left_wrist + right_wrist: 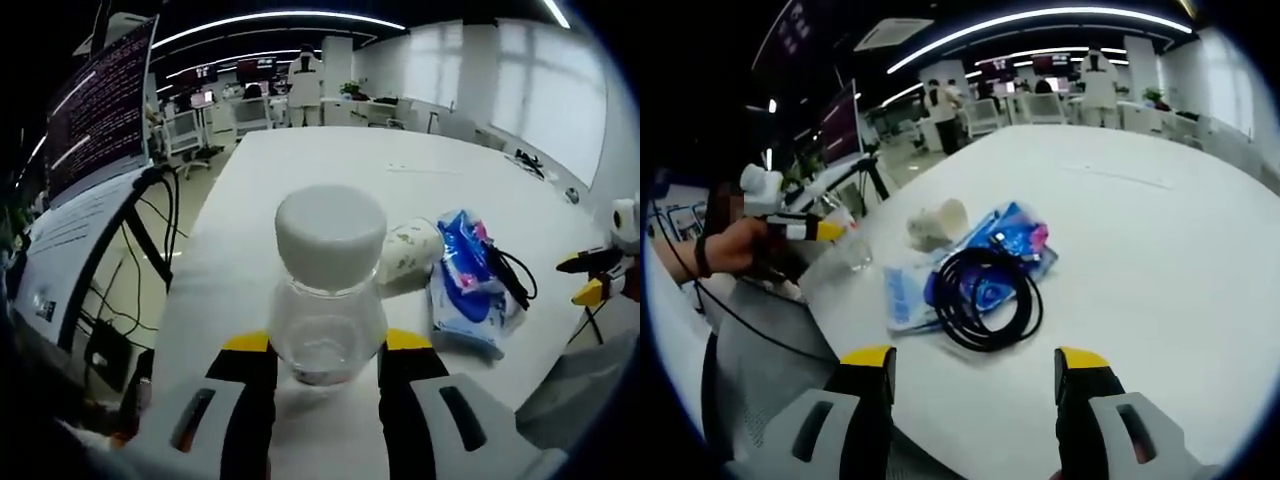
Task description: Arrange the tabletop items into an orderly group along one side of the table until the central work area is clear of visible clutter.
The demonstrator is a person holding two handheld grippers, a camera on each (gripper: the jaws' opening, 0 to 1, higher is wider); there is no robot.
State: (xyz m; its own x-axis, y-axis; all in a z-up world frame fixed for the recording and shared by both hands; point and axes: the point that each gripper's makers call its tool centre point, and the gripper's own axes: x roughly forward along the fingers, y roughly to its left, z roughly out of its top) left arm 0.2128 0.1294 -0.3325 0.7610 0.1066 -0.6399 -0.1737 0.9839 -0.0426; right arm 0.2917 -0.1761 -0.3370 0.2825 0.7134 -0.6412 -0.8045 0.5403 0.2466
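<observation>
Left gripper view: the left gripper (327,352) has its fingers pinching a clear bottle (328,300) with a white cap, upright near the desk (400,170) edge. Just to its right lie a tipped paper cup (410,250) and a blue packet (468,280). Right gripper view: the right gripper (975,375) has its fingers spread, with a coiled black cable (985,297) straight ahead, resting on the packet.

A clear jar (328,290) with a white lid stands upright between the left jaws. Ahead of the right jaws lie a coiled black cable (985,295) on a blue-and-white packet (940,285), and beyond them a paper cup (938,224) (tipped on its side).
</observation>
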